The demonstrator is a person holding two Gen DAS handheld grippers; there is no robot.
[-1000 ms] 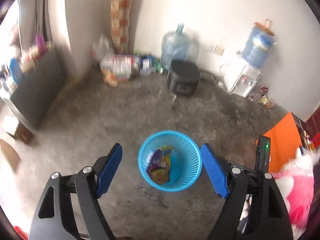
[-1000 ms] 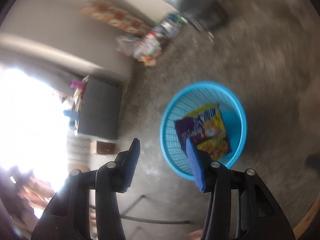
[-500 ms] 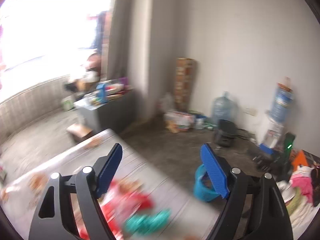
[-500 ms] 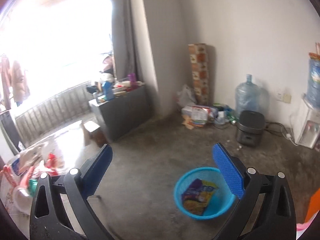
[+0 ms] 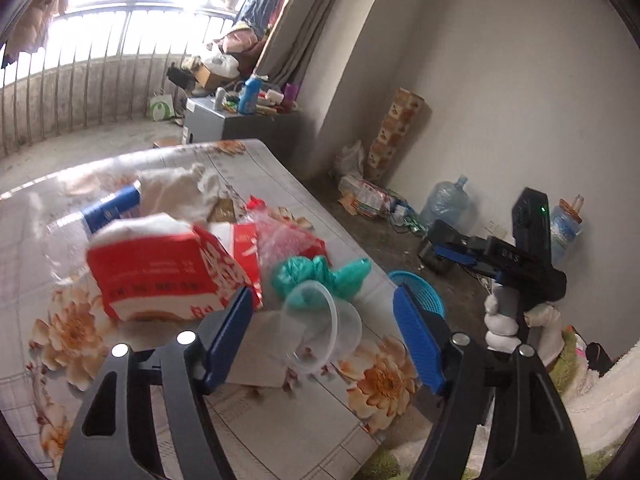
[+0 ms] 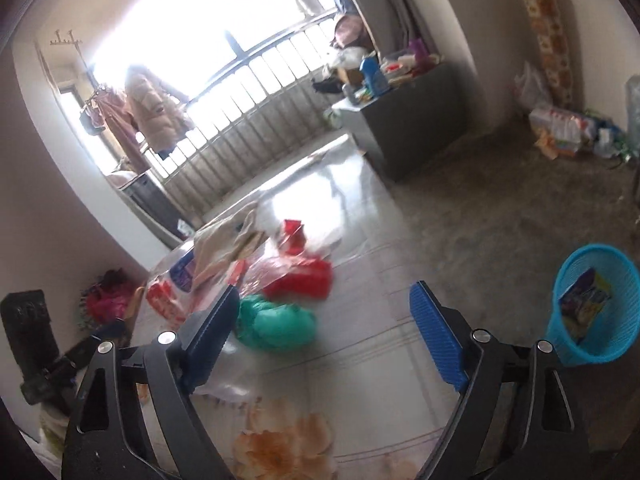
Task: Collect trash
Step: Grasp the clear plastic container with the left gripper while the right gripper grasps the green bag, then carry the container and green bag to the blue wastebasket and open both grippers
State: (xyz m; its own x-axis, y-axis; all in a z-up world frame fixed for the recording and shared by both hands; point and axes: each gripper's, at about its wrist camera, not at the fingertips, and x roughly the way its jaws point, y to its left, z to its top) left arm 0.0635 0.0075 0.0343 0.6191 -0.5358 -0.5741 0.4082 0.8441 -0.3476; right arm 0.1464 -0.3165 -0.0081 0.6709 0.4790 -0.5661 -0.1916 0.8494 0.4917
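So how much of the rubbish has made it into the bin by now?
Done: one snack packet lies in the blue basket. In hand: nothing; the left gripper, jaws closing, brackets a clear plastic cup; the right gripper is empty. Left on the table: cup, green bag, red carton, wrappers.

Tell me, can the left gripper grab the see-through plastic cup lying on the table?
Probably yes. The plastic cup lies on its side right between the left gripper's closing blue pads, nothing covering it. The green bag sits just behind, close enough to get nudged.
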